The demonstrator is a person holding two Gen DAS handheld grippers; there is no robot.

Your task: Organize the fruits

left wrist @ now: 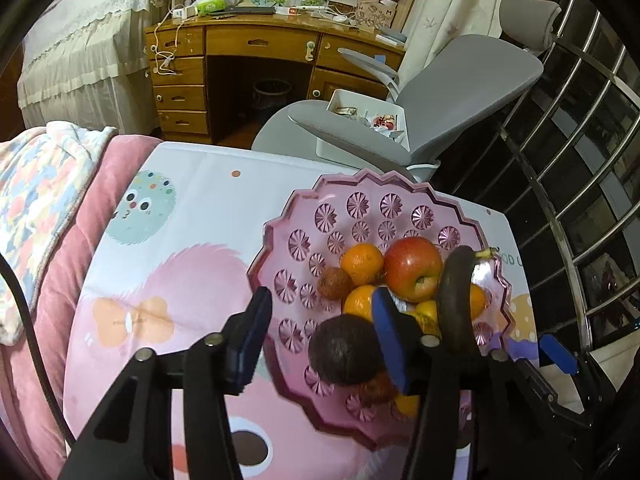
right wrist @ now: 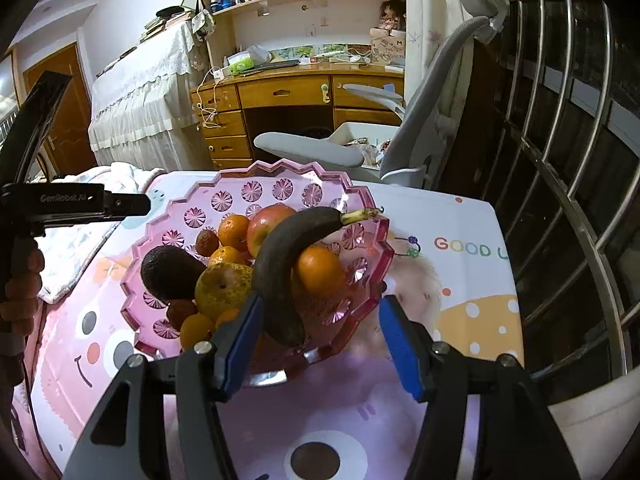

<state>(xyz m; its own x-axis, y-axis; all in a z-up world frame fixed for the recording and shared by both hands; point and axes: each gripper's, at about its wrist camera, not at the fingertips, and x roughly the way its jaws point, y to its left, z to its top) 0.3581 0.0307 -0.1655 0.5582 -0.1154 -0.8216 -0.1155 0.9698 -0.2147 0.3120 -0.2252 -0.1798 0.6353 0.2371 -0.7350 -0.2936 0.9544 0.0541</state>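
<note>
Nearest, left gripper (left wrist: 320, 334) with jaws apart, dark brown avocado (left wrist: 345, 351) lying between them, unpinched, inside pink scalloped plastic fruit bowl (left wrist: 404, 190). Right gripper (right wrist: 318, 342) likewise parted, at blackened banana (right wrist: 280, 264) draped across the bowl's near rim. Behind, oranges (right wrist: 318, 270), speckled yellow pear (right wrist: 222, 286), red apple (left wrist: 414, 266). Underneath, cartoon-printed pink table cover (left wrist: 180, 216).

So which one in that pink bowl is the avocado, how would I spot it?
Find the pink scalloped plastic bowl on the cartoon-printed cloth. Among its fruit, look to the side away from the long blackened banana. The dark brown egg-shaped avocado lies by the bowl's rim beside a speckled yellow pear; it is the only dull, near-black rounded fruit among bright oranges.
</note>
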